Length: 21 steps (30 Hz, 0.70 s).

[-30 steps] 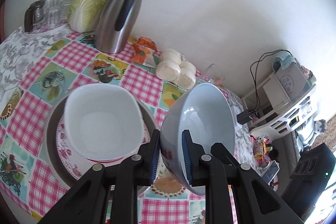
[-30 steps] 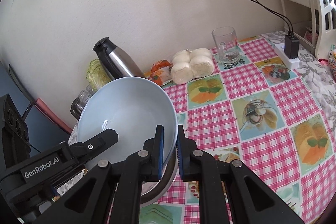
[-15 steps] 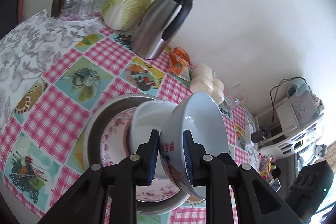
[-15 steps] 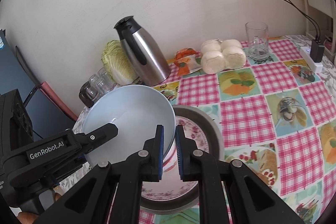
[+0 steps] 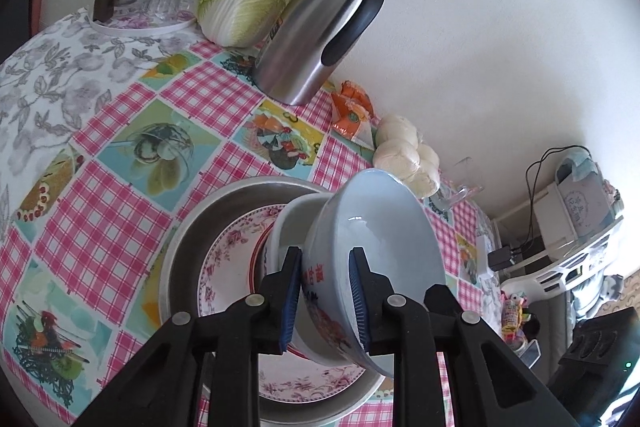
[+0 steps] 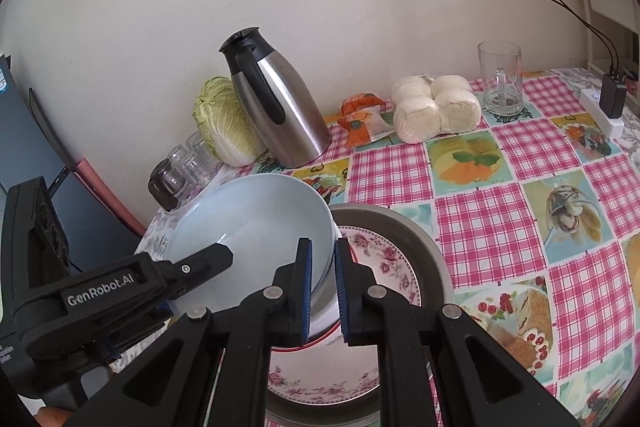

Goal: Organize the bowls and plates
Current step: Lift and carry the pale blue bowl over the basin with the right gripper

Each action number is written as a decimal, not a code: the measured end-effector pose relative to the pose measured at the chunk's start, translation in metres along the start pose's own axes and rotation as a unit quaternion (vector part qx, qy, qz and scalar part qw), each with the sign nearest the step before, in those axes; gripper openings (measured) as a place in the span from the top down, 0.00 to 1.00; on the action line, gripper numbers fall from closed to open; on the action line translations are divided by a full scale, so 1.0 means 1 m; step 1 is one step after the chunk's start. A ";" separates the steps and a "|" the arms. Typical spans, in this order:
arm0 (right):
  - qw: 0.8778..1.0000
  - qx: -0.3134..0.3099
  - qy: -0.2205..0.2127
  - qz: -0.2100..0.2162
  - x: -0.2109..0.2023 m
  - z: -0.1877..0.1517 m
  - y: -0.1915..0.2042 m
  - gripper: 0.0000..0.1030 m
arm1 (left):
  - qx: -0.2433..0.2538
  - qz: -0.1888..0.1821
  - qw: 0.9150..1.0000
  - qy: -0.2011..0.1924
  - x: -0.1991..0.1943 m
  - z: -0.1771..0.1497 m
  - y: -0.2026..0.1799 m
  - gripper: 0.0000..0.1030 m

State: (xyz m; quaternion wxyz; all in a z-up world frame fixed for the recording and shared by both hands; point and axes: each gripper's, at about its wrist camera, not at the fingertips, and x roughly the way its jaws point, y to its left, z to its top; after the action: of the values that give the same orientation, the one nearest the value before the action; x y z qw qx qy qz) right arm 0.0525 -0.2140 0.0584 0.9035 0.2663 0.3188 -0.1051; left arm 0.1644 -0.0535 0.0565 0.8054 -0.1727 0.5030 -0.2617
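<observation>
Both tools clamp the pale blue bowl's (image 5: 376,239) rim, left tool (image 5: 325,301) on the near wall, right tool (image 6: 323,291) on the opposite edge, bowl tilted just above the white bowl (image 5: 292,227) nested on the floral plate (image 5: 228,259) and metal tray (image 5: 188,239), thermos (image 5: 320,35) far behind on the surface.

The left wrist view is taken from close above the stacked dishes, aimed down and toward the wall along the left gripper (image 5: 325,297); the thermos (image 5: 320,39) is seen at 12 o'clock and the white shelf rack (image 5: 576,227) at 3 o'clock. The right wrist view is taken equally close, along the right gripper (image 6: 323,293), with the thermos (image 6: 276,111) at 11 o'clock and the left gripper's body (image 6: 100,291) at 8 o'clock. The blue bowl (image 5: 384,239) (image 6: 256,231), metal tray (image 5: 188,247) (image 6: 420,247), cabbage and buns are shared by both views.
</observation>
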 end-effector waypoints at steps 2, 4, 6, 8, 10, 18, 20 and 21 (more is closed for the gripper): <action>1.000 0.005 0.002 0.002 0.002 0.000 -0.002 0.88 | 0.013 0.012 1.000 -0.003 0.001 -0.001 -0.004 0.74; 1.000 0.007 0.003 0.005 0.004 -0.001 -0.003 0.88 | 0.024 0.016 1.000 -0.006 0.001 -0.001 -0.008 0.68; 1.000 0.006 0.005 0.004 0.006 -0.002 -0.003 0.88 | 0.028 0.016 0.999 -0.010 -0.001 -0.001 -0.010 0.62; 1.000 0.008 0.008 0.005 0.008 -0.003 -0.004 0.87 | 0.040 0.026 0.999 -0.015 -0.002 -0.001 -0.014 0.58; 1.000 0.008 0.009 0.006 0.010 -0.004 -0.004 0.87 | 0.051 0.026 0.998 -0.021 -0.004 -0.001 -0.016 0.51; 1.000 0.002 0.008 0.001 0.013 -0.004 -0.004 0.87 | 0.074 0.042 0.996 -0.039 -0.012 0.000 -0.025 0.35; 1.000 0.006 0.010 -0.001 0.014 -0.005 -0.007 0.87 | 0.081 0.044 0.994 -0.056 -0.019 0.001 -0.025 0.34; 1.000 0.009 0.007 0.005 0.013 -0.005 -0.008 0.87 | 0.079 0.040 0.994 -0.060 -0.022 0.002 -0.024 0.34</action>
State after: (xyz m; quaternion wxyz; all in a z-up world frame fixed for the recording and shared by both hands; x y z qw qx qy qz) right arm 0.0575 -0.2182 0.0440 0.8994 0.2763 0.3231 -0.1017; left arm 0.1523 -0.0598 0.0859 0.8548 -0.1038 0.4383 -0.2577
